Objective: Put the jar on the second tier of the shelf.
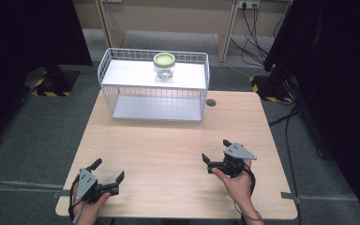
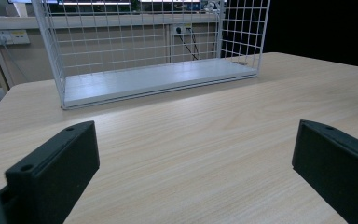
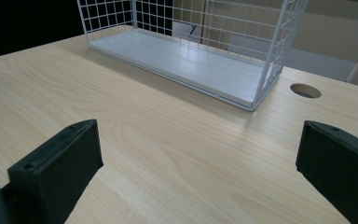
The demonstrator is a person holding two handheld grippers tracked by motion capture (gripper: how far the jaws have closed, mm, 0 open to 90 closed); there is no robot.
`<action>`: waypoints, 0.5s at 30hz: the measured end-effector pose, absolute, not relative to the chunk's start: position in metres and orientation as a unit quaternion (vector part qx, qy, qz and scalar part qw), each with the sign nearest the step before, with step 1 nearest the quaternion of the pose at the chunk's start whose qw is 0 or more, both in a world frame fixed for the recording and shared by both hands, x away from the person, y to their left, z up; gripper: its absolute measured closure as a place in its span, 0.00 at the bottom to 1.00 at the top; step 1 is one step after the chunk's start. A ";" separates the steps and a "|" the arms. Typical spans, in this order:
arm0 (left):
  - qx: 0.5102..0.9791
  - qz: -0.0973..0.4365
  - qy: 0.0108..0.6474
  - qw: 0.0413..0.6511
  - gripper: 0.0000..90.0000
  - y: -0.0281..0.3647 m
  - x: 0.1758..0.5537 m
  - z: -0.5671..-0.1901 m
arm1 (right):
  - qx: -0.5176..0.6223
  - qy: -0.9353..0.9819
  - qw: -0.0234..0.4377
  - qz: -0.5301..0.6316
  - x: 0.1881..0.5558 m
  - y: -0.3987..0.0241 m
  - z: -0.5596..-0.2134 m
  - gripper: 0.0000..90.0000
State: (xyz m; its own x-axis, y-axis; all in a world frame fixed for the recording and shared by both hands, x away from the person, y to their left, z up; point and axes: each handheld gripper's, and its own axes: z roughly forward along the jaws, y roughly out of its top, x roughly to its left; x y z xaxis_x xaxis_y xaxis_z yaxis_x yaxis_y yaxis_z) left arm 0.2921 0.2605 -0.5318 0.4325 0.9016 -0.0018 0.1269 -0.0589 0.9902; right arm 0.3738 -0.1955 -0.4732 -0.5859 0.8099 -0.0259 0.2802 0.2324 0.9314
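A white wire rack point(image 1: 154, 86) with two shelves stands at the far side of the wooden table point(image 1: 168, 154). On its top shelf sits a clear glass jar with a green lid point(image 1: 164, 64). My left gripper point(image 1: 108, 170) rests near the front left corner, open, nothing between its jaws. My right gripper point(image 1: 215, 151) sits at the front right, also open and empty. In the left gripper view my left gripper point(image 2: 193, 156) faces the rack's lower shelf point(image 2: 158, 79). In the right gripper view my right gripper point(image 3: 198, 158) faces the rack point(image 3: 186, 60) too.
A round cable hole point(image 1: 211, 102) lies in the table just right of the rack, also visible as the cable hole point(image 3: 305, 90). Dark stands and cables flank the table on the floor. Bare tabletop stretches between the grippers and the rack.
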 end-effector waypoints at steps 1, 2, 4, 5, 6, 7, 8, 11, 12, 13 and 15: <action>0.639 0.349 0.403 0.555 0.00 0.261 0.292 -0.532 | 0.369 0.738 0.266 0.498 0.374 -0.195 -0.473 0.01; 0.638 0.349 0.403 0.555 0.00 0.261 0.292 -0.532 | 0.374 0.738 0.266 0.495 0.372 -0.200 -0.475 0.01; 0.638 0.348 0.403 0.555 0.00 0.261 0.292 -0.532 | 0.376 0.738 0.267 0.493 0.370 -0.203 -0.477 0.01; 0.638 0.349 0.403 0.555 0.00 0.261 0.292 -0.532 | 0.378 0.737 0.267 0.492 0.369 -0.205 -0.479 0.01; 0.638 0.349 0.403 0.555 0.00 0.261 0.292 -0.532 | 0.380 0.737 0.266 0.491 0.368 -0.207 -0.480 0.01; 0.638 0.349 0.403 0.555 0.00 0.261 0.292 -0.532 | 0.380 0.737 0.266 0.491 0.368 -0.207 -0.480 0.01; 0.638 0.349 0.403 0.555 0.00 0.261 0.292 -0.532 | 0.384 0.738 0.265 0.487 0.366 -0.210 -0.485 0.01; 0.638 0.349 0.404 0.555 0.00 0.261 0.292 -0.532 | 0.392 0.737 0.264 0.484 0.363 -0.215 -0.491 0.01; 0.638 0.349 0.404 0.555 0.00 0.261 0.292 -0.532 | 0.393 0.737 0.265 0.483 0.362 -0.217 -0.492 0.01; 0.638 0.349 0.404 0.555 0.00 0.261 0.292 -0.532 | 0.393 0.737 0.265 0.483 0.362 -0.217 -0.492 0.01; 0.638 0.349 0.404 0.555 0.00 0.261 0.292 -0.532 | 0.397 0.736 0.264 0.481 0.361 -0.220 -0.494 0.01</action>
